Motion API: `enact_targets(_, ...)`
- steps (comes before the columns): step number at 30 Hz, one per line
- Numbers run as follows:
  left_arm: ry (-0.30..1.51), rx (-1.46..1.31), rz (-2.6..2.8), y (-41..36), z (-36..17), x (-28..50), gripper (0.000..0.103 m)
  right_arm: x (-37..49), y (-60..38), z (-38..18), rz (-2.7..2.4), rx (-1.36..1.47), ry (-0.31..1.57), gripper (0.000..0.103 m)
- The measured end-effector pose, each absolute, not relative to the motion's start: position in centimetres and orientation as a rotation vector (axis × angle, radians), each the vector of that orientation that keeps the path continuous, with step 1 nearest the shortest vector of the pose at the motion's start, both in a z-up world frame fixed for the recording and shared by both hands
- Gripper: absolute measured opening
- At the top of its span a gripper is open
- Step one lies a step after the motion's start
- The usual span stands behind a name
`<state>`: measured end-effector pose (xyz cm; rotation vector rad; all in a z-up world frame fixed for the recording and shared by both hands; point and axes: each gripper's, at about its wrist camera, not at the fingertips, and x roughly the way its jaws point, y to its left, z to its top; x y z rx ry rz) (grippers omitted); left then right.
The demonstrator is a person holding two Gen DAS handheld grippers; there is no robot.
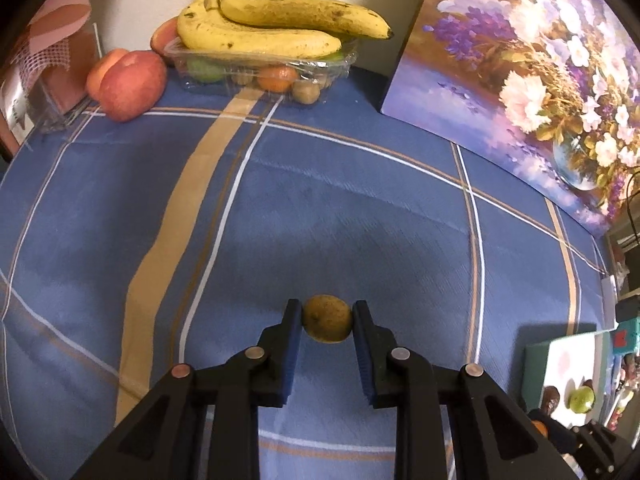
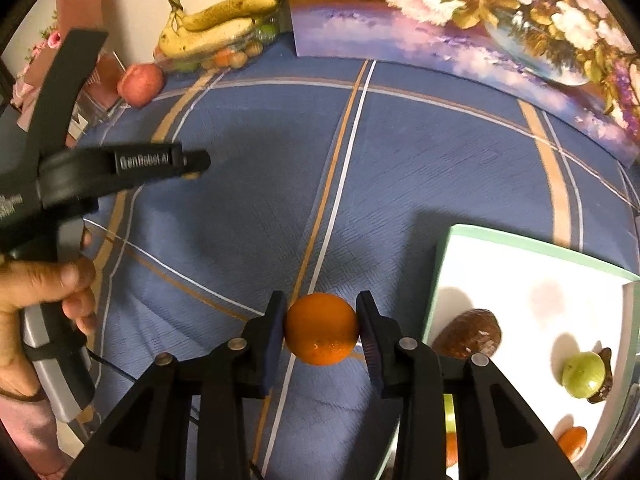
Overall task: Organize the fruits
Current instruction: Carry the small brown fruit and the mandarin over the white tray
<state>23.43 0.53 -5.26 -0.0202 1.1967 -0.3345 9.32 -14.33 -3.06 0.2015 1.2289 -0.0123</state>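
A small brownish-yellow round fruit sits between the blue pads of my left gripper, which is shut on it above the blue plaid cloth. My right gripper is shut on an orange, just left of a white tray with a green rim. The tray holds a brown fruit, a green fruit and an orange piece. In the right wrist view the left gripper's black body shows at the left, held by a hand.
At the back, bananas lie on a clear plastic box of mixed fruit. A red apple stands to its left, beside a clear holder. A flower painting leans along the right. The white tray shows at the lower right.
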Motion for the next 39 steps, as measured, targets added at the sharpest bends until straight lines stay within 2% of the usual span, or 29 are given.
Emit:
enact_targets(11, 1.171, -0.081, -0.346, 1.2, -0.8, 19.8, 0.027, 5.5, -15.6, 1.0, -0.043, 0.214, 1.166, 0.037)
enact_targets(22, 1.189, -0.071, -0.356, 0.8, 0.4, 14.5, 0.027, 0.9, -17.0, 2.1, -0.068, 0.259, 1.143, 0.037)
enact_targets(39, 1.107, 0.036, -0.369, 0.2, 3.2, 8.6, 0.027, -4.1, -18.5, 3.0, -0.076, 0.299, 1.101, 0.037)
